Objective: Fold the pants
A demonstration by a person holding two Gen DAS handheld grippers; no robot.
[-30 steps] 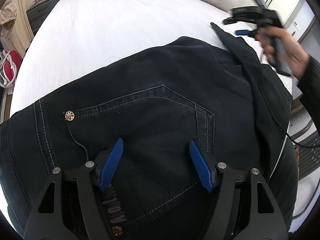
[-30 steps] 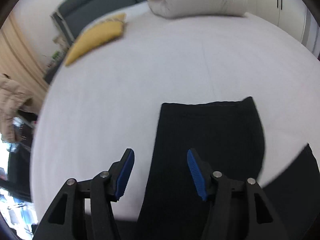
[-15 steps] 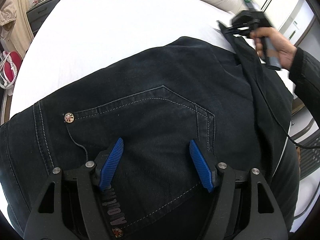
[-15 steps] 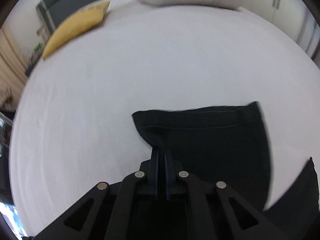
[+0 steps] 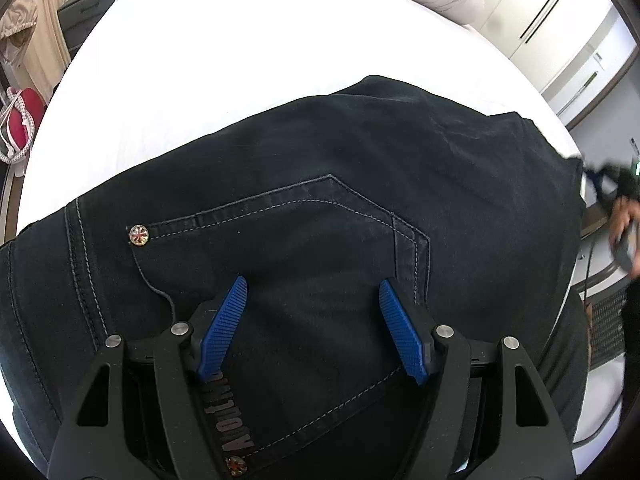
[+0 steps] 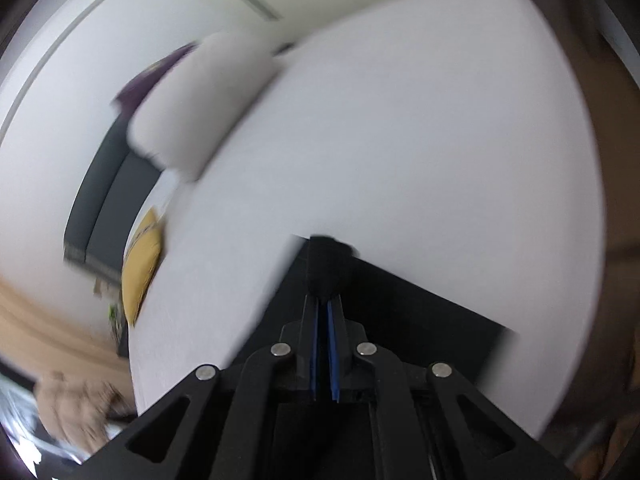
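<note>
here the dark pants (image 5: 320,184) lie spread across the near part of the white bed (image 5: 240,60), seat side up, with a stitched back pocket (image 5: 288,240) facing the left wrist camera and a small round rivet (image 5: 139,235) at the pocket's upper left corner. a strip with pale lettering (image 5: 236,420) runs down the fabric near the bottom edge, ending at a second rivet. the left claw (image 5: 312,332) hangs over the lower part of the pocket with its two blue ribbed pads (image 5: 224,328) spread wide and nothing gripped between them; whether the pads touch the cloth cannot be told.

at the far right edge of the left wrist view, a blurred hand (image 5: 624,220) holds the other tool just beside the pants' right end, which reaches the bed's edge.

in the right wrist view, heavily smeared, the right claw (image 6: 325,312) is pinched fully together on a bunched piece of the pants (image 6: 326,264), and black cloth fans out to either side of it over the bed (image 6: 400,140).

farther up the bed sit a yellow cushion (image 6: 142,272) and a pale rolled duvet (image 6: 200,108). white cupboard doors (image 5: 560,32) stand beyond the bed on the right, and a red object (image 5: 20,120) sits low at the left.
</note>
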